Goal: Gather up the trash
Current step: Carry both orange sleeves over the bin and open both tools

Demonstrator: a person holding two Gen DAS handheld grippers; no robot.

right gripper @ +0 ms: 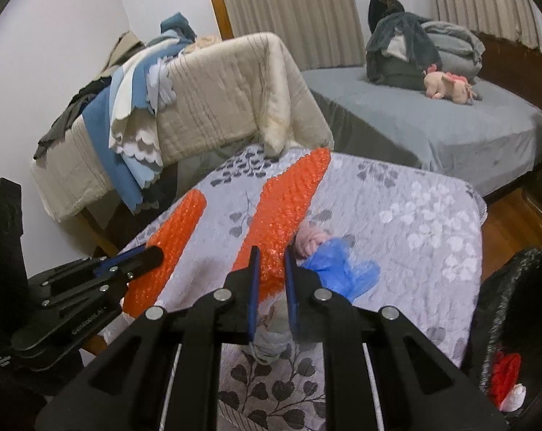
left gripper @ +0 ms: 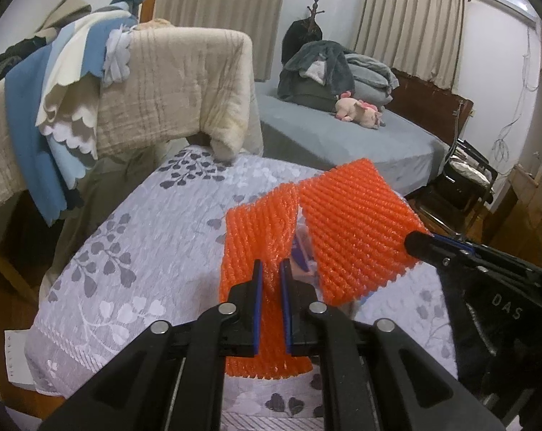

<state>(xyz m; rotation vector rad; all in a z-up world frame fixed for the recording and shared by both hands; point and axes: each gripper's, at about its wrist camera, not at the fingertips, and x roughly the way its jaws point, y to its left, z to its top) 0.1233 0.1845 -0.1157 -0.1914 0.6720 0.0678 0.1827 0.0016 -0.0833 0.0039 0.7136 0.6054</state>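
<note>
Two orange foam net sleeves are held above the floral grey table cover (left gripper: 134, 251). My left gripper (left gripper: 271, 269) is shut on the left sleeve (left gripper: 256, 230). My right gripper (right gripper: 271, 255) is shut on the right sleeve (right gripper: 289, 201). In the left wrist view the right sleeve (left gripper: 353, 230) is pinched by the right gripper's fingers (left gripper: 425, 244). In the right wrist view the left sleeve (right gripper: 174, 237) is held by the left gripper's fingers (right gripper: 141, 256). A blue plastic glove (right gripper: 339, 269), a pinkish crumpled scrap (right gripper: 308, 240) and a grey wad (right gripper: 271, 341) lie on the table (right gripper: 432, 230) below.
A chair draped with beige quilt and blue cloths (left gripper: 156, 86) stands behind the table. A grey bed (left gripper: 342, 133) with clothes and a pink plush toy (left gripper: 360, 109) is at the back right. A black chair (left gripper: 465, 183) stands at right. A dark bag with red contents (right gripper: 508, 370) is at lower right.
</note>
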